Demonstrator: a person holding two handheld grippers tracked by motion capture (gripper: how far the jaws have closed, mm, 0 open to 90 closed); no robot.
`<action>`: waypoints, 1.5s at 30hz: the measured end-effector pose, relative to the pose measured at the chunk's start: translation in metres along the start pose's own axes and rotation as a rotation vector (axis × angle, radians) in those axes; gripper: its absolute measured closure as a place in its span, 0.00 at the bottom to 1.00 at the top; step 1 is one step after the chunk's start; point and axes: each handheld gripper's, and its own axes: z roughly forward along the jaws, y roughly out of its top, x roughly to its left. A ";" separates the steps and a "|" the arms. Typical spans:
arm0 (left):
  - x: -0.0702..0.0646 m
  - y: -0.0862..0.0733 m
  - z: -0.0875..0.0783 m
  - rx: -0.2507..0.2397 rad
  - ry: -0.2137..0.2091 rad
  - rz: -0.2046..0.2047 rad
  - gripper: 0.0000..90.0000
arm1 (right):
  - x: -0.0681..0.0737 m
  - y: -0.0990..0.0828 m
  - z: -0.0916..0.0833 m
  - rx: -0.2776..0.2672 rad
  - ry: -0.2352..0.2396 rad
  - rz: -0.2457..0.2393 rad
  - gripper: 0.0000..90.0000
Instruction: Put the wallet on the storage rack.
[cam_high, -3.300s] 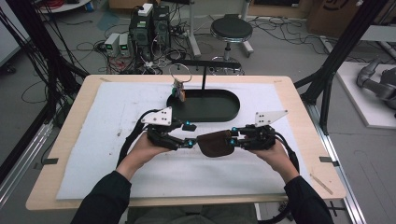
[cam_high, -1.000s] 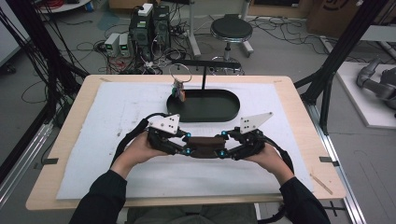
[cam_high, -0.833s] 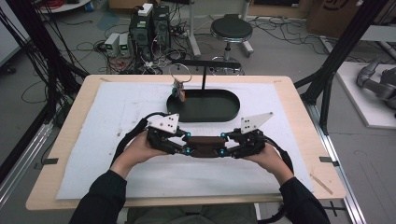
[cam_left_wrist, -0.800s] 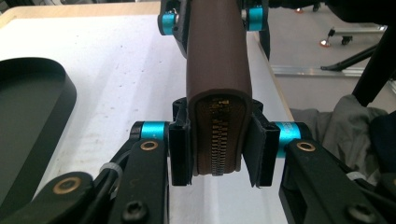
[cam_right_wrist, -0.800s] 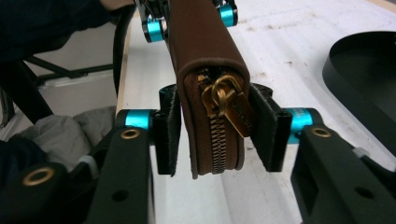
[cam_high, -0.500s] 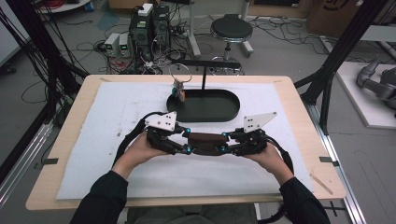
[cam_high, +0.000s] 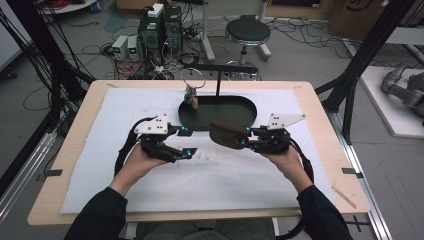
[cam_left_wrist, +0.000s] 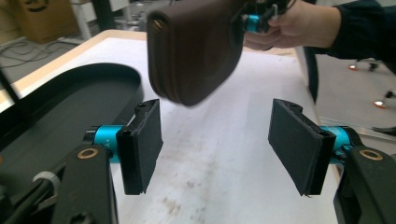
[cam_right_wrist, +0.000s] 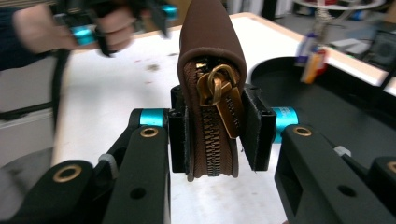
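- A person is sitting at a pale wooden bench (cam_high: 320, 107) covered by a white mat (cam_high: 125, 107), holding a two-jaw claw in each hand.
- The right claw (cam_high: 243, 138) is gripping a brown zipped leather pouch (cam_high: 227, 134) by its end, pads pressing on both flat sides. In the right gripper view the pouch (cam_right_wrist: 210, 93) is standing on edge with its zipper running down the middle and a brass zipper pull (cam_right_wrist: 222, 100) hanging against one pad; this end-on grip is probably keeping the pouch stiff and level while one hand alone carries it.
- The pouch is being held off the mat, near the middle of the bench, just at the near rim of a black oval tray (cam_high: 220, 111) that lies toward the far edge. It looks headed for that tray.
- The left claw (cam_high: 192, 151) is open with nothing between its pads, and its jaws have just been opening. In the left gripper view its two black pads (cam_left_wrist: 142, 144) are standing wide apart, with the pouch (cam_left_wrist: 196, 46) farther off and higher, in the other claw's hold. This suggests the left side has let go, so the right can carry alone.
- A small keyring with coloured tags (cam_high: 191, 97) is hanging from a thin black stand (cam_high: 218, 75) at the tray's far rim, apart from the pouch.
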 end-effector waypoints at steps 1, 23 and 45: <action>-0.001 -0.002 -0.003 0.001 0.015 -0.005 0.37 | -0.002 0.000 0.001 -0.002 -0.024 0.007 0.76; -0.008 -0.055 -0.042 -0.017 0.201 -0.109 0.32 | -0.046 0.006 0.032 0.009 -0.288 0.092 0.76; -0.009 -0.061 -0.041 -0.017 0.202 -0.113 0.31 | -0.077 0.007 0.086 0.068 -0.394 0.137 0.76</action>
